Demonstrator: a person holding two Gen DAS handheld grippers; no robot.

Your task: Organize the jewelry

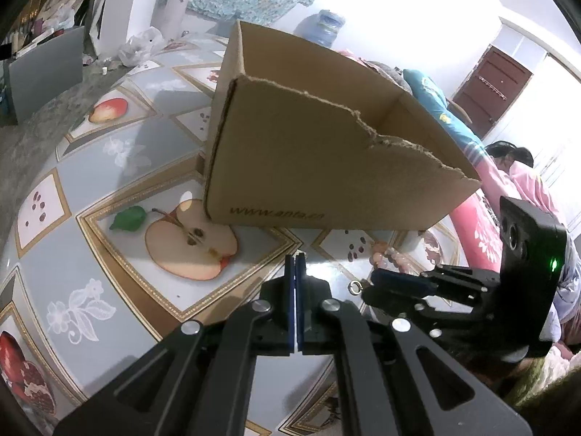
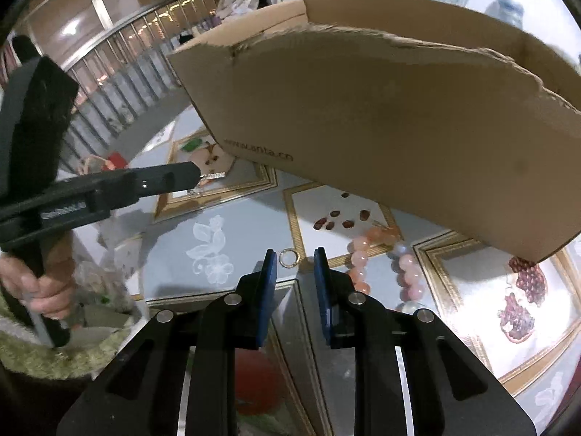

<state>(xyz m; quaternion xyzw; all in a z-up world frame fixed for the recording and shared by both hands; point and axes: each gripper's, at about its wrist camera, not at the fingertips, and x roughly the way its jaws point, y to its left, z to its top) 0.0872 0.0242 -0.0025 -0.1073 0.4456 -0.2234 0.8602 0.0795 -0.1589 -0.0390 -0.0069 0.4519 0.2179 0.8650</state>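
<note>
A torn open cardboard box (image 1: 319,160) stands on the fruit-patterned table (image 1: 109,167); it also fills the right wrist view (image 2: 381,127). My left gripper (image 1: 295,258) is shut on a small silvery chain piece, seen dangling at its tip in the right wrist view (image 2: 212,176). My right gripper (image 2: 295,254) is open, its fingertips on either side of a small gold ring (image 2: 288,257) lying on the table; the ring also shows in the left wrist view (image 1: 355,287). A pink bead bracelet (image 2: 377,258) lies just right of it, below the box.
A person in pink (image 1: 523,181) sits beyond the table at the right. A grey panel (image 1: 43,72) and white plastic bags (image 1: 139,45) lie at the far left. A stair railing (image 2: 120,72) runs behind the table.
</note>
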